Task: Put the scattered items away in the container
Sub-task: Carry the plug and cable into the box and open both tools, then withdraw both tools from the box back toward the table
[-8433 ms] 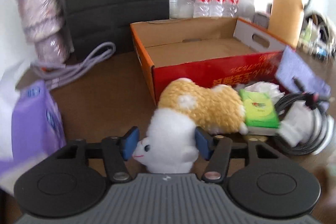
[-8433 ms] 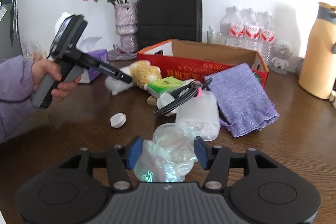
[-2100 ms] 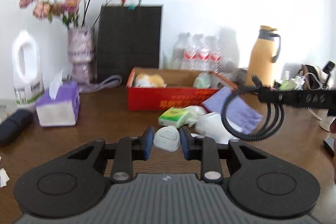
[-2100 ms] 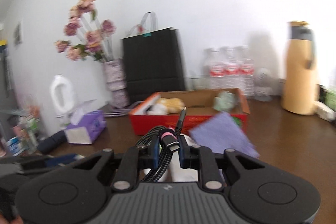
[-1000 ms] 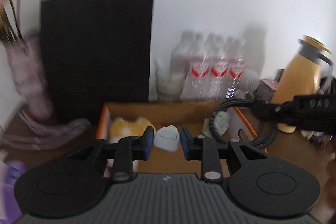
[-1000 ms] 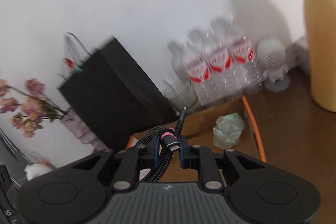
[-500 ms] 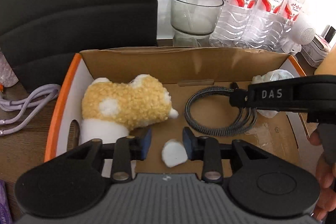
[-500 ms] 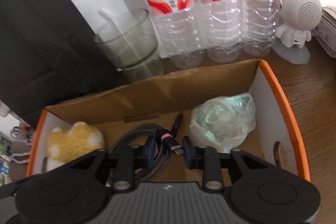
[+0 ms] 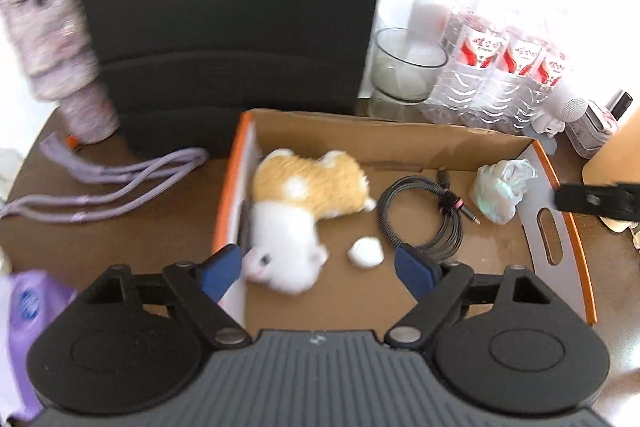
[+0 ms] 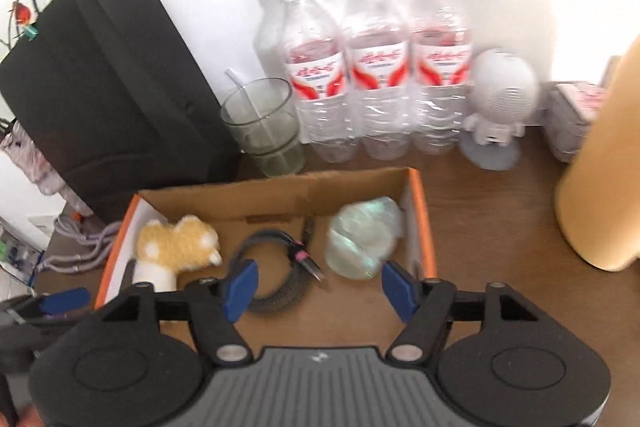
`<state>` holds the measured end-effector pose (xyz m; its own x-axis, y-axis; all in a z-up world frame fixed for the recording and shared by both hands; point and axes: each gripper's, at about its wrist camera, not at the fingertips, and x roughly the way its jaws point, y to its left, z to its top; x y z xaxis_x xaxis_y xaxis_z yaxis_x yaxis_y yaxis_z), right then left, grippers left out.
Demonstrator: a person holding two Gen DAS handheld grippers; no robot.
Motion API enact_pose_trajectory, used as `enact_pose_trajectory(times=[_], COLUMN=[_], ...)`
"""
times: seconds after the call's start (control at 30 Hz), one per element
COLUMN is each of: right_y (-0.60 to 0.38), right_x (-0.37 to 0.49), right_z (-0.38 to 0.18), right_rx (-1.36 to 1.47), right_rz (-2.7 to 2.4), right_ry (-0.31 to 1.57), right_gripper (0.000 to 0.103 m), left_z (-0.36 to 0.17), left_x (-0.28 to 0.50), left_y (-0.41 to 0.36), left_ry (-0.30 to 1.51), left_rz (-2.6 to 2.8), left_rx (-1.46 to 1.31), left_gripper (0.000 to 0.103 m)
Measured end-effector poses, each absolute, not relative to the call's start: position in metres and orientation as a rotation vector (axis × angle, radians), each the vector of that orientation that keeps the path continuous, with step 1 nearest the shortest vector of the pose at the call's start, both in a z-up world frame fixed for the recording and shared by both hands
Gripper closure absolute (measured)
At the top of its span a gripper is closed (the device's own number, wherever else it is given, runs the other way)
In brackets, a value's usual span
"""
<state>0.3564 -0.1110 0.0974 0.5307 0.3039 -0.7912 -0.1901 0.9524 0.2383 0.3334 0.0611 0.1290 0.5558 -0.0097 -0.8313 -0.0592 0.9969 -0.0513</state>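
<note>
Both grippers, left (image 9: 318, 269) and right (image 10: 316, 285), have just been opening, empty; lift straight clear of the orange-rimmed cardboard box (image 9: 400, 139) at frame centre.

The tall yellow-orange jug (image 10: 600, 163) runs off the right edge; the mottled purple vase (image 9: 56, 51) is smeared with blur.

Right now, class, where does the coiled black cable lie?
In the left wrist view the coiled black cable lies on the cardboard box floor, between the plush toy and the crumpled plastic bag.
</note>
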Motion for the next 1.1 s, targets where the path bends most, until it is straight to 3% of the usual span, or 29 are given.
enact_pose_trajectory(times=[0.07,0.17,0.33,0.43,1.1], right_y=[-0.122,-0.135,-0.131,-0.125,-0.122], right_x=[0.348,0.317,0.243,0.216,0.147], right_z=[0.103,0.109,0.1,0.086,0.111], right_rx=[0.13,0.155,0.113,0.045,0.024], right_rz=[0.31,0.335,0.371,0.351,0.38], right_ry=[0.97,0.876,0.502,0.368,0.303], right_gripper=[0.028,0.022,0.017,0.014,0.014], left_z=[0.139,0.153,0.153,0.147,0.153], left_x=[0.316,0.28,0.21,0.201,0.147], left_y=[0.06,0.052,0.041,0.034,0.028], left_ry=[0.934,0.788,0.383,0.393,0.341], left_rz=[0.061,0.092,0.073,0.056,0.052], left_rx=[-0.066,-0.011,0.018,0.059,0.067], left_gripper=[0.002,0.0,0.0,0.0,0.0])
